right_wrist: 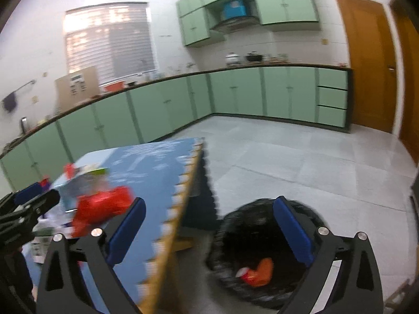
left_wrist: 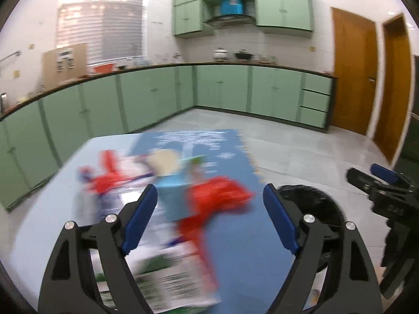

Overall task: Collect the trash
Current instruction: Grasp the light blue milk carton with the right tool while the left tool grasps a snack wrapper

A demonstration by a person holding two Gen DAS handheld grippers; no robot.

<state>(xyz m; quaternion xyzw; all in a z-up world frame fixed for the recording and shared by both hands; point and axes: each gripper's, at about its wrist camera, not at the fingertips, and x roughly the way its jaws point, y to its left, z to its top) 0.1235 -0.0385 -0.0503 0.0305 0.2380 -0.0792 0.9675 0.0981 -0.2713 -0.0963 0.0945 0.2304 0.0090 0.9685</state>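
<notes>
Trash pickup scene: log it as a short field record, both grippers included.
setting: kitchen with green cabinets
table: blue mat on top
trash on table: red wrapper, other blurred packaging beside it
bin: black trash bin on the floor, to the right of the table
bin contents: orange-red trash inside
left gripper: open, above the table trash, holding nothing
right gripper: open, above the bin, holding nothing
image quality: heavy motion blur
</notes>
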